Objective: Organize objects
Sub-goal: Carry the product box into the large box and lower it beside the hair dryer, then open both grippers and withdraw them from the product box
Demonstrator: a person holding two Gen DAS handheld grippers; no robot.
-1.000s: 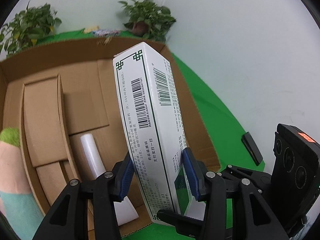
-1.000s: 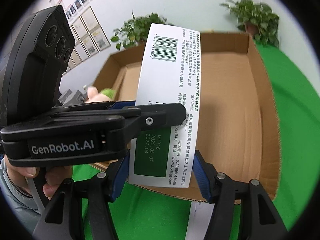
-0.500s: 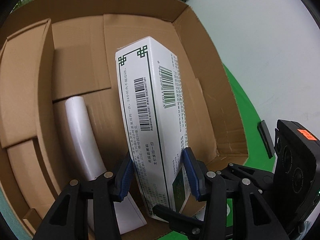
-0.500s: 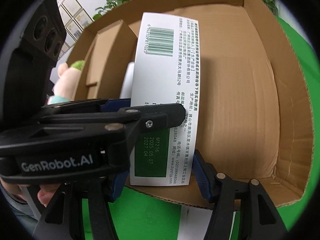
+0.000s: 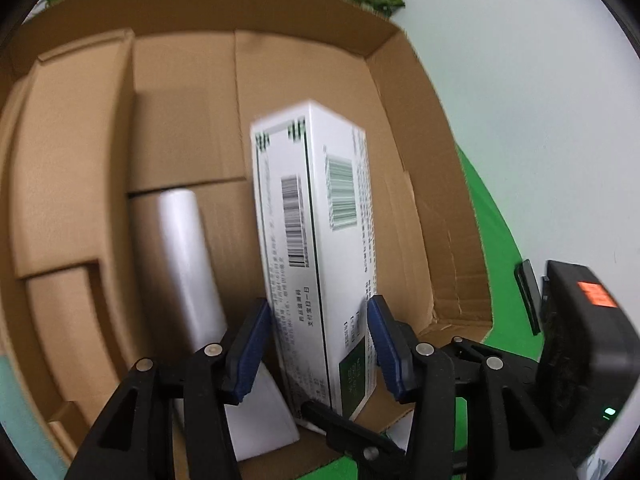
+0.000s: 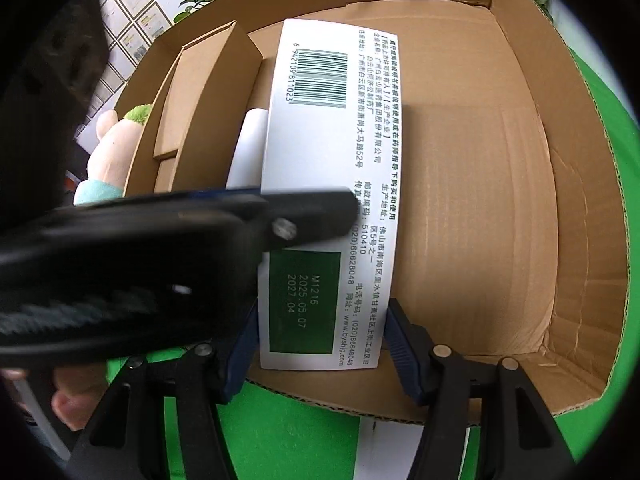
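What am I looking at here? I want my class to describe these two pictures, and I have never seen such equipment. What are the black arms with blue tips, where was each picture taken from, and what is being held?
There is no robot here. A person holds a pair of hand-operated tongs in each hand, and each pair carries a wide-angle camera looking along its two blue-padded fingers. That is why the pictures look curved.

One picture looks out from the left tongs, the other from the right tongs. Both pairs grip the same white medicine box near its lower end, so the right camera also sees the left tongs crossing its view.

The box points into an open cardboard carton on a green cloth. A white roll lies inside the carton, and a plush toy sits just outside it.
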